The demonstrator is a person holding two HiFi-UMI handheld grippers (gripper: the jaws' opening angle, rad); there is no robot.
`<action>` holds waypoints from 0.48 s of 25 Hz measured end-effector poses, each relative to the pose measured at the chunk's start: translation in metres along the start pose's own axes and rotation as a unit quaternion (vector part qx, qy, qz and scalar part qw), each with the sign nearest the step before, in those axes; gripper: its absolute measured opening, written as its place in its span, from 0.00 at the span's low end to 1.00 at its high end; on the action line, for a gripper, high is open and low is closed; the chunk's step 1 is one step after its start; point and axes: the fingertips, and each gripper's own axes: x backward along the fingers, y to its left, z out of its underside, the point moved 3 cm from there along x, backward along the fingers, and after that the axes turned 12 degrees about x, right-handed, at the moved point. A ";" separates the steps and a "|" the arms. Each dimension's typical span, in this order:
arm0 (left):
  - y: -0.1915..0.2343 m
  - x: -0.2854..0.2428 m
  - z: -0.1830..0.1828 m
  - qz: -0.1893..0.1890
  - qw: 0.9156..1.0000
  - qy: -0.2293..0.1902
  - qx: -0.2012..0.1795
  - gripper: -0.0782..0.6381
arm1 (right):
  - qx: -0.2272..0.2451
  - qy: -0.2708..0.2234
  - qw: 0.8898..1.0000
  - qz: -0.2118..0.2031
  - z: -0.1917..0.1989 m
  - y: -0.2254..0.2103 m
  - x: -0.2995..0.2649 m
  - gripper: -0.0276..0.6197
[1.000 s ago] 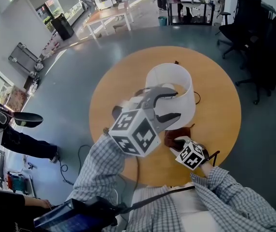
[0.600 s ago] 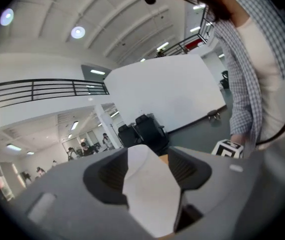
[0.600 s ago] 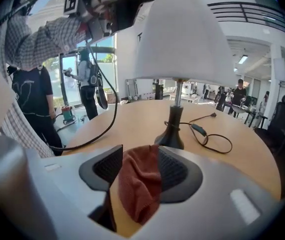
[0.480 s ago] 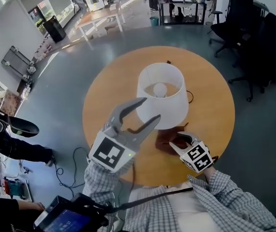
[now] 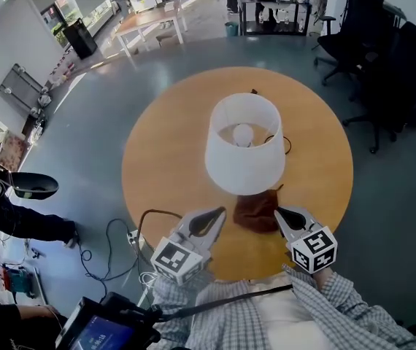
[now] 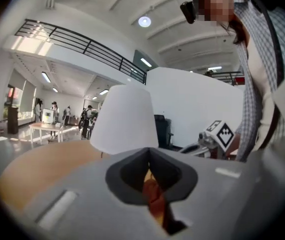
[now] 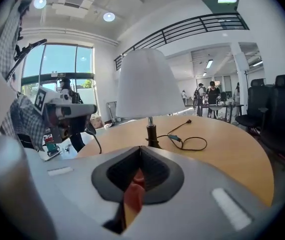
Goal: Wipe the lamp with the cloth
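**Scene, head view**
- A round wooden desk (image 5: pixel 164 159) fills the centre of the frame.
- The lamp (image 5: pixel 244 155) stands upright near the middle of the desk. Its white shade (image 5: pixel 226 162) is open at the top and the bulb (image 5: pixel 243 132) shows inside.
- The cord (image 5: pixel 287 146) lies on the desk at the right of the shade.
- The cloth (image 5: pixel 257 211), brown and crumpled, lies on the desk just below the shade in the frame, between the tips of the two grippers. Its upper edge meets the lower rim of the shade in the picture.

**Left gripper (image 5: pixel 220 213)**
- Position: lower centre of the frame, over the near edge of the desk, pointing up and right toward the cloth.
- The tip is just beside the left edge of the cloth, with bare wood between them.
- The fingers (image 6: pixel 127 171) are pressed together, having just closed, and they clamp nothing.
- In the left gripper view, a strip of brown cloth shows through the narrow slot between them.

**Right gripper (image 5: pixel 279 212)**
- Position: lower right of the frame, pointing up and left.
- The tip is at the right edge of the cloth.
- The fingers (image 7: pixel 157 171) are pressed together, having just closed, and the cloth stays on the desk, not gripped.
- The right gripper view shows the lamp upright straight ahead, with the cord to its right
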 end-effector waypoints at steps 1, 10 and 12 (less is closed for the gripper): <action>0.001 -0.002 0.014 -0.001 1.000 0.008 0.007 0.12 | -0.008 0.004 1.000 0.003 0.004 -0.002 0.001 0.05; 0.000 -0.009 0.091 -0.004 0.995 0.087 0.056 0.11 | -0.050 0.032 0.998 -0.006 0.030 -0.004 -0.007 0.05; -0.002 -0.010 0.096 0.001 0.994 0.097 0.051 0.11 | -0.048 0.034 0.998 -0.013 0.030 -0.001 -0.009 0.05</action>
